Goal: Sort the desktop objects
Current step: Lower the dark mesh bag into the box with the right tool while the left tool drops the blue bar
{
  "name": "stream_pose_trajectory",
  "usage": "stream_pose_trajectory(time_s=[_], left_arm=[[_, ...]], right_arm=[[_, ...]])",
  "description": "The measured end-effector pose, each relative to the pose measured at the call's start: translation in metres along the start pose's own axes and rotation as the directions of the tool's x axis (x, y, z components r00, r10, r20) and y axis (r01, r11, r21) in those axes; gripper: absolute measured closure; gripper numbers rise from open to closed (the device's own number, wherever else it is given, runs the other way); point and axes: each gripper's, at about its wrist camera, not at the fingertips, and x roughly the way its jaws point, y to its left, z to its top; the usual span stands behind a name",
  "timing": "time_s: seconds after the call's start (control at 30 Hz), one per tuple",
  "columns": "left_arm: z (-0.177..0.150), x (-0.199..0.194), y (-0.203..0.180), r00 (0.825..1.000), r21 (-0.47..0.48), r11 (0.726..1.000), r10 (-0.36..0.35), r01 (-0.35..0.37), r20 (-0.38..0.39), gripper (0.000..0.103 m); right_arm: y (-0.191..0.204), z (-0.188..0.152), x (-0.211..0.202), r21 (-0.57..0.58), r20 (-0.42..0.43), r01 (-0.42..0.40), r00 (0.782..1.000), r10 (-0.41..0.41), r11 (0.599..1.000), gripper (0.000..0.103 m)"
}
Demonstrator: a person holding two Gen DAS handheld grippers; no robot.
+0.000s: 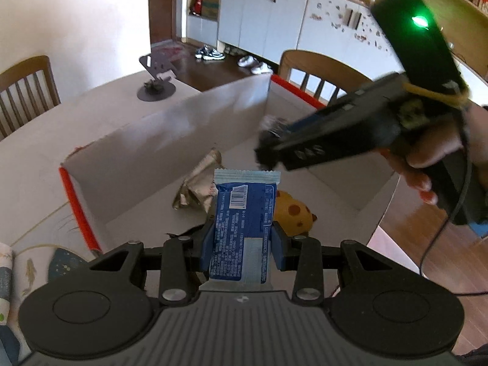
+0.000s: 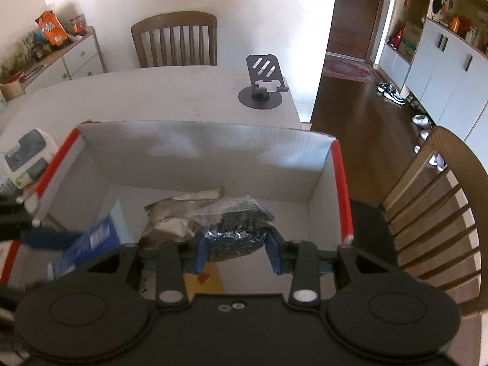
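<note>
The pale table (image 2: 152, 91) bears a cardboard box (image 2: 207, 149) (red-edged) and a phone stand (image 2: 262, 85).

We see the right hand-held gripper (image 1: 268, 149) blurred, its load unreadable; the blue packet's (image 1: 242, 228) lower end hides behind the body.

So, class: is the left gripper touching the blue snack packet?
Touching. The left wrist view shows the left gripper with its blue pads pressed against both sides of the blue snack packet, no gap visible.

A home dining room: wooden chairs (image 2: 175, 39), cabinets (image 1: 262, 15), shoes (image 1: 210, 53).
</note>
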Motion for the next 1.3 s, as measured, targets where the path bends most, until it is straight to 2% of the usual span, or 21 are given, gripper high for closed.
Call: stream_pose_trajectory(time_s=[0.3,0.47,0.83,0.9,0.93,0.97,1.03,1.3], left_arm=[[0.001,0.018,-0.004,0.997,0.023,1.0,-0.001,0.002,-0.071,0.066],[-0.001,0.024,-0.004,0.993,0.024,1.0,-0.016,0.018,-0.113,0.066],[-0.002,0.024,0.0,0.992,-0.007,0.999,-0.037,0.037,-0.121,0.065],[-0.002,0.024,0.001,0.992,-0.015,0.999,-0.036,0.034,-0.121,0.062],[-0.002,0.023,0.002,0.992,-0.02,0.999,-0.034,0.032,-0.119,0.054],[-0.002,0.022,0.003,0.993,-0.026,0.999,-0.039,0.036,-0.113,0.04],[-0.003,0.018,0.003,0.995,-0.027,0.999,-0.043,0.04,-0.096,0.031],[-0.004,0.005,-0.004,0.996,-0.019,0.998,-0.053,0.051,-0.069,0.031]], right_arm=[[0.001,0.014,0.028,-0.009,-0.018,0.027,0.999,-0.027,1.0,0.066],[0.008,0.013,0.039,-0.035,-0.055,0.028,0.998,-0.03,0.999,0.066],[0.009,0.015,0.046,-0.04,-0.098,0.026,0.995,-0.03,0.999,0.062],[0.008,0.015,0.046,-0.04,-0.104,0.023,0.994,-0.027,0.999,0.061],[0.008,0.015,0.045,-0.039,-0.105,0.02,0.994,-0.024,0.999,0.058],[0.008,0.015,0.044,-0.039,-0.103,0.02,0.994,-0.024,0.999,0.054],[0.009,0.015,0.04,-0.042,-0.093,0.016,0.995,-0.02,0.999,0.049],[0.011,0.014,0.021,-0.029,-0.062,-0.011,0.998,0.01,1.0,0.043]])
